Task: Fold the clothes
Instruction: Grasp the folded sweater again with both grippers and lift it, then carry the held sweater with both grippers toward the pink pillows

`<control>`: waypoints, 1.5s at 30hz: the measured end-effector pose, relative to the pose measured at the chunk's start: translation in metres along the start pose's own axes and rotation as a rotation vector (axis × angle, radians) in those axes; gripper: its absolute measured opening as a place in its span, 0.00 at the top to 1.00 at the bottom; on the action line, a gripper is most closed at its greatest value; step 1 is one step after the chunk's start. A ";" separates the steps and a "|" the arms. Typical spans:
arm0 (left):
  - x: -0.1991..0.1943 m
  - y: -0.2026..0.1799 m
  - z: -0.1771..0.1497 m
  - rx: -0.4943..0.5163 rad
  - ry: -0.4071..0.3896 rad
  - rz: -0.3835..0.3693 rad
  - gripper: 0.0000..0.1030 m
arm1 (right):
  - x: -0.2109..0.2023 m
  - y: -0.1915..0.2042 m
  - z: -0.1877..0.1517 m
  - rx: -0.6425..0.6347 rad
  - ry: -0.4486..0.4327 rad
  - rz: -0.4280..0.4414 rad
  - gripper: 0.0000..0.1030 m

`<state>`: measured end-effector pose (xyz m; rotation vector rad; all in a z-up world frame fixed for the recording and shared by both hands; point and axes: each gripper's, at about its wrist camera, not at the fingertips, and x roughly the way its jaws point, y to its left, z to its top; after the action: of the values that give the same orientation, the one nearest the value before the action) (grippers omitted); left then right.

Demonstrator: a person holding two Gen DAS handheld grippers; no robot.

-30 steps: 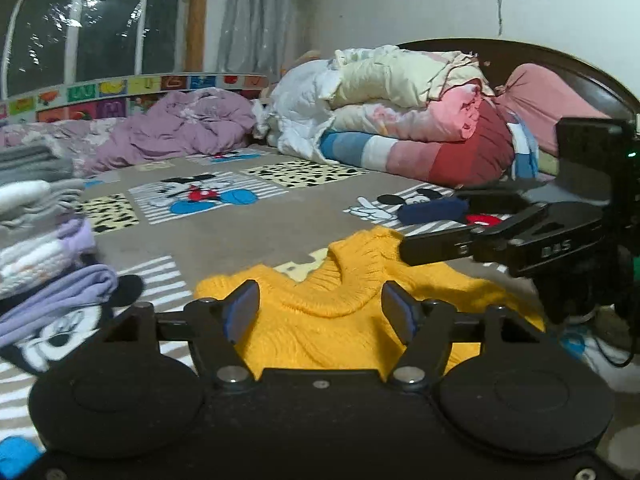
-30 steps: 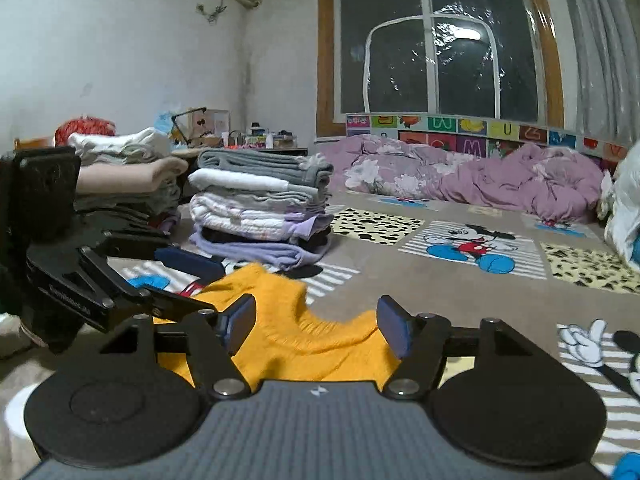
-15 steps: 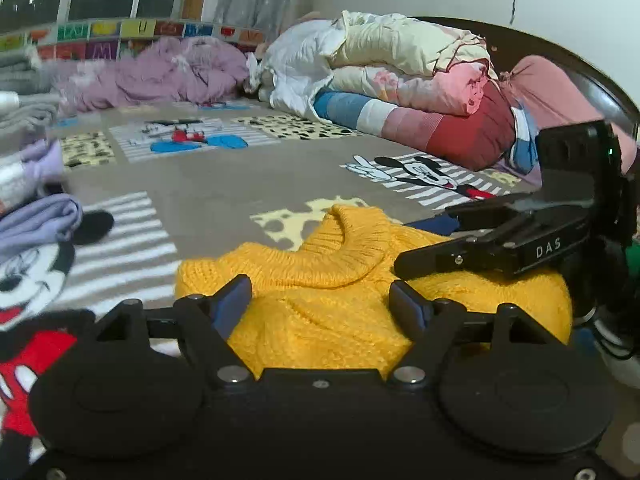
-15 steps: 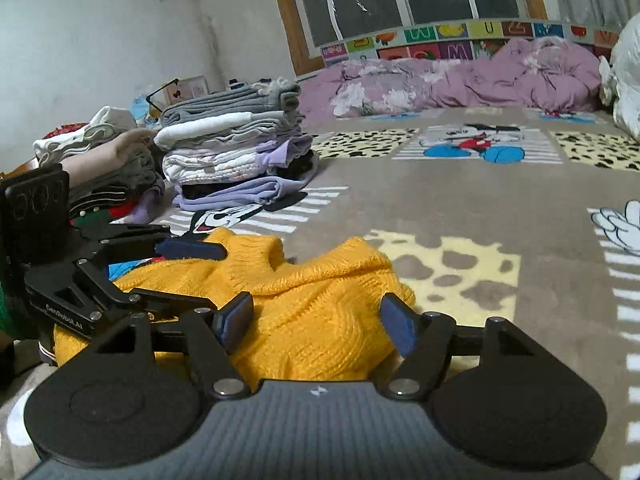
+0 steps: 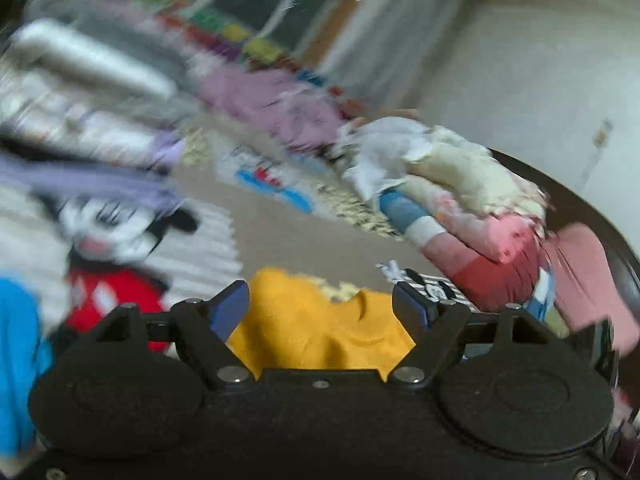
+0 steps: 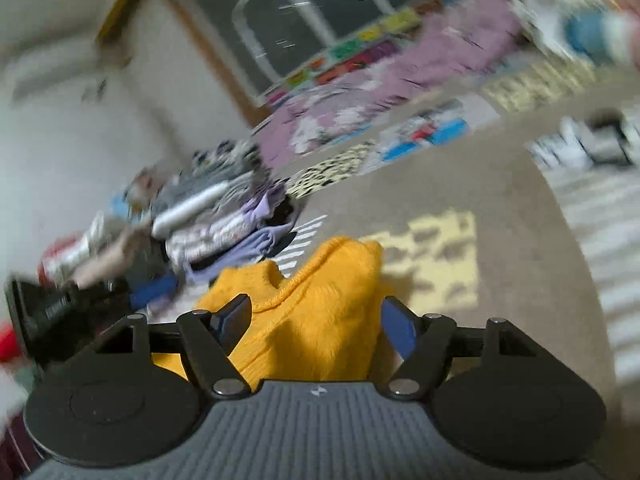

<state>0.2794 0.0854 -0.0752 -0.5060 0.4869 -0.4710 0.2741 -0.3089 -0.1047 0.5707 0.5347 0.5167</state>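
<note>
A yellow knitted sweater [image 5: 320, 328] lies bunched on the bed's cartoon-print sheet, right in front of both grippers. It also shows in the right wrist view [image 6: 316, 312]. My left gripper [image 5: 322, 308] is open, its blue-padded fingers wide apart on either side of the sweater. My right gripper [image 6: 316, 320] is open too, with the sweater between its fingers. The left gripper also shows at the left edge of the right wrist view [image 6: 60, 316]. Both views are tilted and blurred by motion.
A stack of folded clothes [image 6: 224, 220] stands at the left of the bed, also in the left wrist view [image 5: 80, 112]. Rolled quilts and pillows [image 5: 460, 200] lie by the dark headboard [image 5: 600, 216]. A purple blanket [image 6: 400, 84] lies under the window.
Both grippers have swung and tilted quickly, so both views are now rotated and blurred. The sweater stays between the open fingers. The right gripper is no longer plainly seen in the left wrist view.
</note>
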 end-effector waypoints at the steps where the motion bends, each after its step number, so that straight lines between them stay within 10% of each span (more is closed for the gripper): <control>1: -0.004 0.003 -0.003 -0.049 0.011 0.009 0.24 | 0.000 -0.003 -0.003 0.039 0.004 0.006 0.23; 9: 0.012 0.013 -0.028 -0.280 0.148 -0.003 0.24 | -0.001 -0.022 -0.023 0.331 0.035 0.047 0.16; 19: 0.048 0.008 -0.039 -0.291 0.195 0.017 0.26 | 0.052 -0.015 -0.021 0.271 0.122 -0.013 0.21; 29: 0.040 0.010 -0.045 -0.399 0.145 -0.085 0.47 | 0.049 -0.021 -0.025 0.327 0.078 0.078 0.48; 45: 0.088 -0.130 -0.064 -0.326 0.248 -0.357 0.47 | -0.093 -0.060 -0.022 0.480 -0.214 0.150 0.50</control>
<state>0.2748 -0.0839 -0.0803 -0.8610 0.7215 -0.8087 0.2102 -0.3985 -0.1277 1.1175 0.4129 0.4622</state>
